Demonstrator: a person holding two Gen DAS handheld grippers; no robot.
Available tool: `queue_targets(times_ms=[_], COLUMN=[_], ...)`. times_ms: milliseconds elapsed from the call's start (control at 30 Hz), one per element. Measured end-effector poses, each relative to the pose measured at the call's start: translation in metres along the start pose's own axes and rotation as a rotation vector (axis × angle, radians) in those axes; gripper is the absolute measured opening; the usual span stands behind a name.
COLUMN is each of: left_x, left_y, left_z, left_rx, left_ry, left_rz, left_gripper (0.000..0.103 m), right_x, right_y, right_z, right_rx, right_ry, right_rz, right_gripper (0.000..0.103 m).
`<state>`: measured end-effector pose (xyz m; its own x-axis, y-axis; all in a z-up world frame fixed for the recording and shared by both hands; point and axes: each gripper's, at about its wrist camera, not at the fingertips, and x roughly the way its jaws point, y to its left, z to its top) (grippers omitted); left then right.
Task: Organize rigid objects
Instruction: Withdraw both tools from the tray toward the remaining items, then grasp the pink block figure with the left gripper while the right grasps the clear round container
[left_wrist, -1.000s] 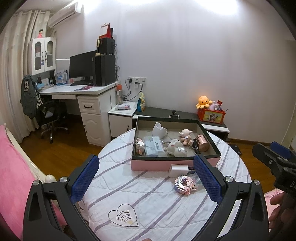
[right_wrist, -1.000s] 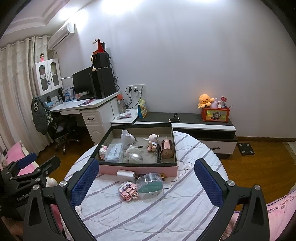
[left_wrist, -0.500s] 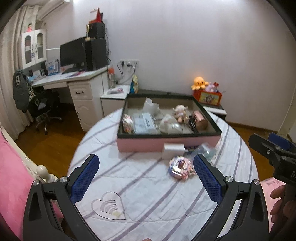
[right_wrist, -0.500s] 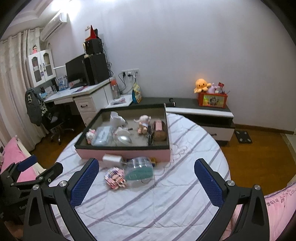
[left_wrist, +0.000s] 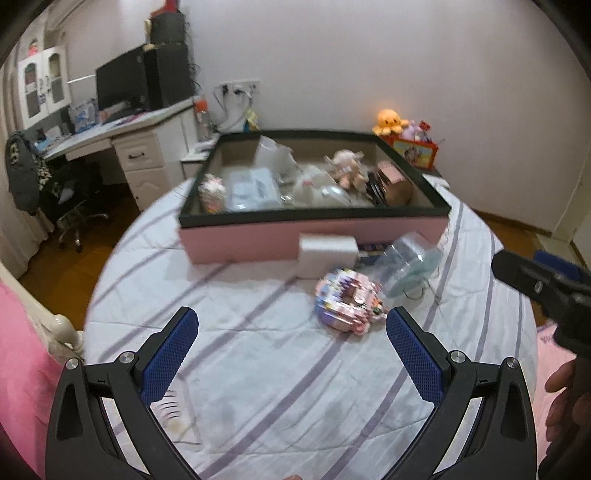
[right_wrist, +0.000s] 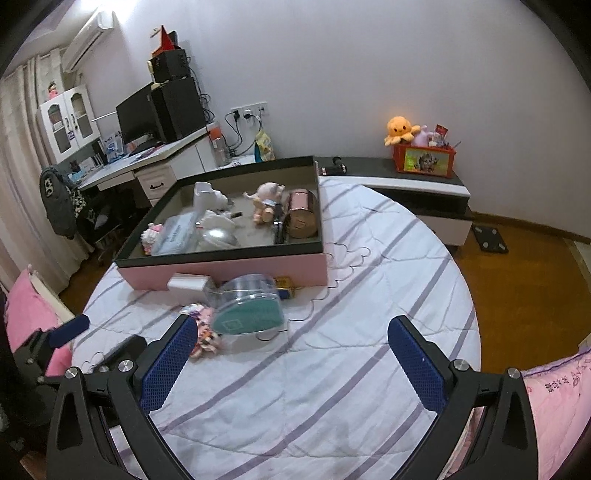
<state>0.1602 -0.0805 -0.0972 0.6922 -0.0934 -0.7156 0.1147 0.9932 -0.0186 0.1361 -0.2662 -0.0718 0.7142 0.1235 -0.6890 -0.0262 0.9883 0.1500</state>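
Bedding first: a round bed under a white quilted cover with lilac stripes (right_wrist: 369, 295) fills both views and carries everything. Next in size is the shallow pink cardboard tray with a black rim (right_wrist: 229, 271), set toward the far side and already holding a rose-gold tin, a small plush figure, a clear flat case and some white pieces.

Just in front of the tray's pink wall lie the loose items. A clear plastic tub with a teal lid (right_wrist: 247, 308) rests on its side; it looks light, stiff and slick, so a grip across lid and base seems safer than across the round wall, where it may roll or squirt free. A white rectangular box (left_wrist: 327, 254) touches the tray wall; its flat faces offer an easy pinch. A pink and multicoloured small-brick model (left_wrist: 345, 302) lies nearest; it probably sheds pieces if squeezed hard, so its broad sides suit a gentle hold.

The left gripper (left_wrist: 291, 343) hovers over bare quilt, jaws spread wide and empty. The right gripper (right_wrist: 291, 350) is likewise spread wide, holding nothing.
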Motion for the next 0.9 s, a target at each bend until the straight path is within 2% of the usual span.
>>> queue_targets(times_ms=[233, 600, 700, 767, 833, 900], left_x=[0.043, 0.078, 0.082, 0.08, 0.079, 0.077], left_y=[-0.021, -0.024, -0.021, -0.018, -0.013, -0.006], left_z=[-0.002, 0.005, 0.009, 0.01, 0.011, 0.01], left_rx=[0.044, 0.027, 0.012, 0.005, -0.001, -0.016], left_ry=[0.091, 0.152, 0.149, 0.142, 0.141, 0.144], left_rz=[-0.021, -0.083, -0.115, -0.123, -0.133, -0.147], left_gripper=[0.103, 0.102, 0.093, 0.073, 0.063, 0.057], right_x=[0.019, 0.044, 0.049, 0.053, 0.055, 0.057], right_y=[-0.012, -0.012, -0.01, -0.009, -0.006, -0.001], right_z=[0.0, 0.002, 0.002, 0.002, 0.002, 0.002], right_rx=[0.018, 0.009, 0.005, 0.002, -0.003, -0.01], right_ry=[0.036, 0.081, 0.091, 0.099, 0.104, 0.108], right_rz=[-0.002, 0.019, 0.021, 0.023, 0.027, 0.033], right_gripper=[0.103, 0.103, 0.103, 0.103, 0.103, 0.103])
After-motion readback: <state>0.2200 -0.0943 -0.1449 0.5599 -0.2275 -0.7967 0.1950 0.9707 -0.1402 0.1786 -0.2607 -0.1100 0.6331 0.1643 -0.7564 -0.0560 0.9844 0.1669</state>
